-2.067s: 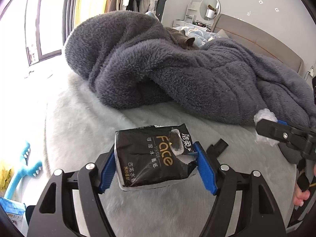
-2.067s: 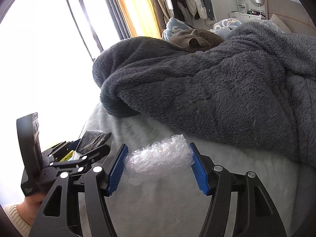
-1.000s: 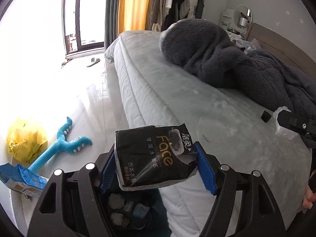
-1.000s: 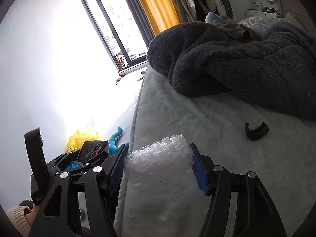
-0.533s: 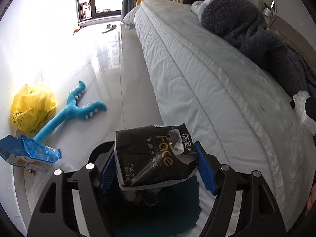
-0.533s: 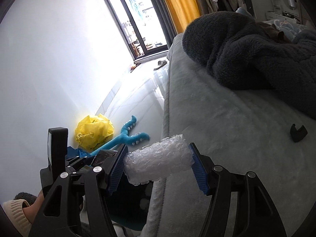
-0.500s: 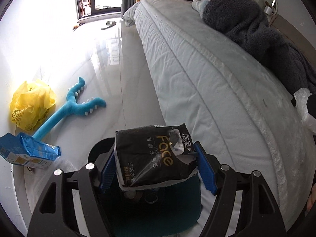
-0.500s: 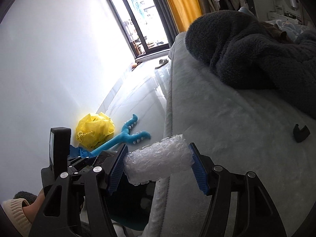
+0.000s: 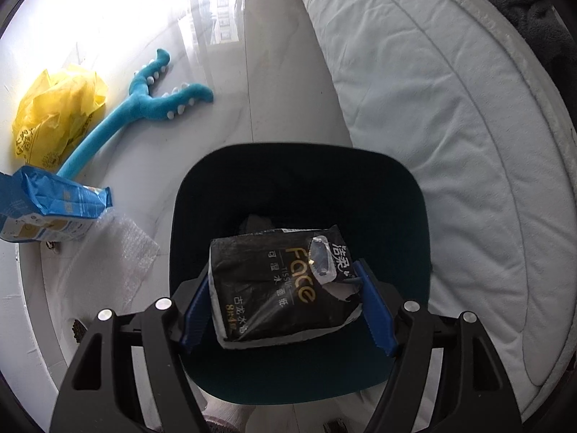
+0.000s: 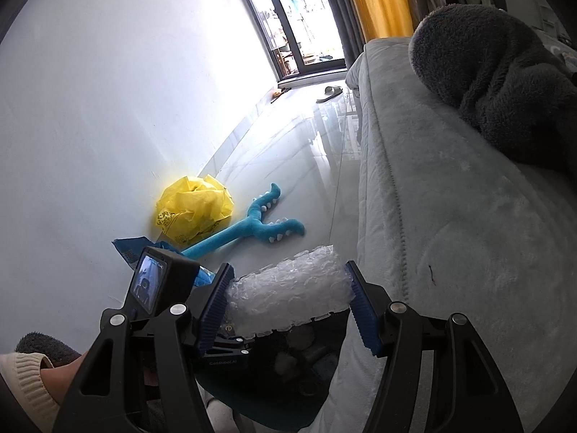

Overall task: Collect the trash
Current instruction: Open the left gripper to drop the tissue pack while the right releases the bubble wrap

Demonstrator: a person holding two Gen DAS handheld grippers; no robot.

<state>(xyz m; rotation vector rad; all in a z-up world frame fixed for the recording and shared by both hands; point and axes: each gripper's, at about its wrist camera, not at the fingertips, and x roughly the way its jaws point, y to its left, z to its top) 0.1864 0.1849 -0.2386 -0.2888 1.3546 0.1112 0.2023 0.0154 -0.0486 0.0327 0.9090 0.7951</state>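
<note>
Both hands have swung off the bed [image 9: 450, 115] and come down over the floor beside it; a second ago my left camera looked along the mattress, now it looks almost straight down into the dark bin [image 9: 299, 187]. My left gripper [image 9: 285, 297] is clamped on the black tissue pack [image 9: 277, 288], which hangs directly above the bin's mouth, not yet inside; some crumpled scraps show at the bottom. My right gripper [image 10: 288, 303] is clenched on the bubble-wrap roll [image 10: 288, 297], held just right of the left unit, over the bin's near-right rim [image 10: 274, 407] by the mattress edge. Judgement: transport is done for the left load and release is the next step; the right load needs a short shift left first. Still on the floor, left: yellow bag [image 9: 54, 112], blue packet [image 9: 50, 209], loose bubble wrap [image 9: 122, 256]; the blue toy [image 9: 144, 104] may not be trash.
</note>
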